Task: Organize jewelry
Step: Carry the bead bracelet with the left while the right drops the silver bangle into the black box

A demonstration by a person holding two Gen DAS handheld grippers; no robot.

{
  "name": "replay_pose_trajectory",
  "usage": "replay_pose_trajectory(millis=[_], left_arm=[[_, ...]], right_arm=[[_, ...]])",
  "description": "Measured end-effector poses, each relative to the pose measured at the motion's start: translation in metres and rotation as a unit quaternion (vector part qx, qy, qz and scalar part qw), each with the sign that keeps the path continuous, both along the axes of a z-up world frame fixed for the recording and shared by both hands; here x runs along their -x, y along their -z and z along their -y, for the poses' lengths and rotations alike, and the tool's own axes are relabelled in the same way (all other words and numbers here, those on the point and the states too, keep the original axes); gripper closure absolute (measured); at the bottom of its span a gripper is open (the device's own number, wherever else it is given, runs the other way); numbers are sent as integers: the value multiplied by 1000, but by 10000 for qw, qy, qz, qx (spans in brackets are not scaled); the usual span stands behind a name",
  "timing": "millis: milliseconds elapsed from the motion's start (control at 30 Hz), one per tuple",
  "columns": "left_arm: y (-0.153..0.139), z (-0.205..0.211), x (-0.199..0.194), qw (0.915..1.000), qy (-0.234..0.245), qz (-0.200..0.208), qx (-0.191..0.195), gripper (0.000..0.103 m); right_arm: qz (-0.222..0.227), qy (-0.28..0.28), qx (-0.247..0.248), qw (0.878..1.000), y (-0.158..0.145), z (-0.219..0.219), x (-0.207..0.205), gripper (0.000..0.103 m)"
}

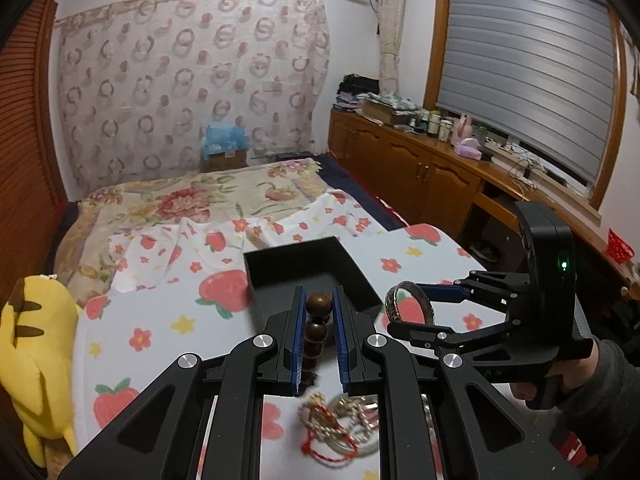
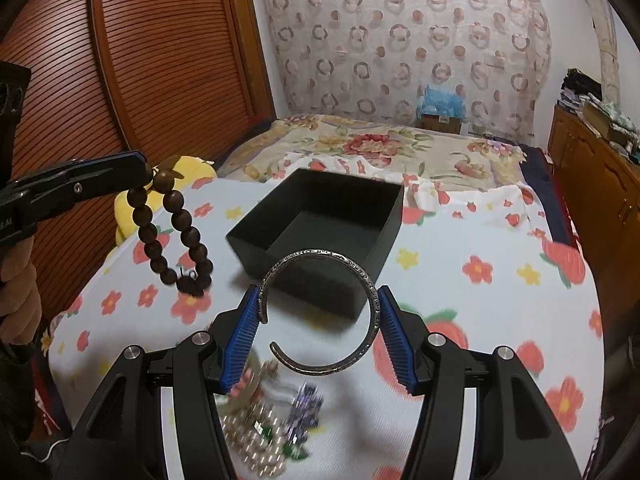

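My left gripper (image 1: 319,303) is shut on a dark wooden bead bracelet (image 1: 317,328), held in the air just before the open black box (image 1: 316,276). In the right wrist view the bead bracelet (image 2: 172,232) hangs from the left gripper (image 2: 146,174), left of the box (image 2: 320,232). My right gripper (image 2: 320,300) is shut on a silver open cuff bangle (image 2: 320,312), held above the table in front of the box. The bangle (image 1: 408,302) and right gripper (image 1: 400,306) show right of the box in the left wrist view.
A pile of loose jewelry lies below the grippers: pearl strands and a red cord (image 1: 340,428), beads and a purple piece (image 2: 272,424). The table has a strawberry-print cloth (image 2: 500,280). A yellow plush toy (image 1: 36,352) sits at the left, a bed (image 1: 208,196) behind.
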State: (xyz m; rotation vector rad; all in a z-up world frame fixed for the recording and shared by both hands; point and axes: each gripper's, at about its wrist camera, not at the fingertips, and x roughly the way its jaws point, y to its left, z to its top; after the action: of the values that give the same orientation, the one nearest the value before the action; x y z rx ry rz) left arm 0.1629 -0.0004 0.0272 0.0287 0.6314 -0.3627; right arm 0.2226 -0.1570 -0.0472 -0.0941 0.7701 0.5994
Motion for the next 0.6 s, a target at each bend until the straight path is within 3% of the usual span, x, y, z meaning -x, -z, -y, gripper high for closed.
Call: replay_pose_trajectory(millis=[200, 600], left_arm=[[-9, -10, -19, 9998, -153, 92, 30, 91], [-17, -16, -50, 9994, -315, 130, -11, 91]], right_arm=[[121, -177, 91, 9997, -5, -22, -30, 42], [-78, -328, 342, 9988, 18, -47, -71, 42]])
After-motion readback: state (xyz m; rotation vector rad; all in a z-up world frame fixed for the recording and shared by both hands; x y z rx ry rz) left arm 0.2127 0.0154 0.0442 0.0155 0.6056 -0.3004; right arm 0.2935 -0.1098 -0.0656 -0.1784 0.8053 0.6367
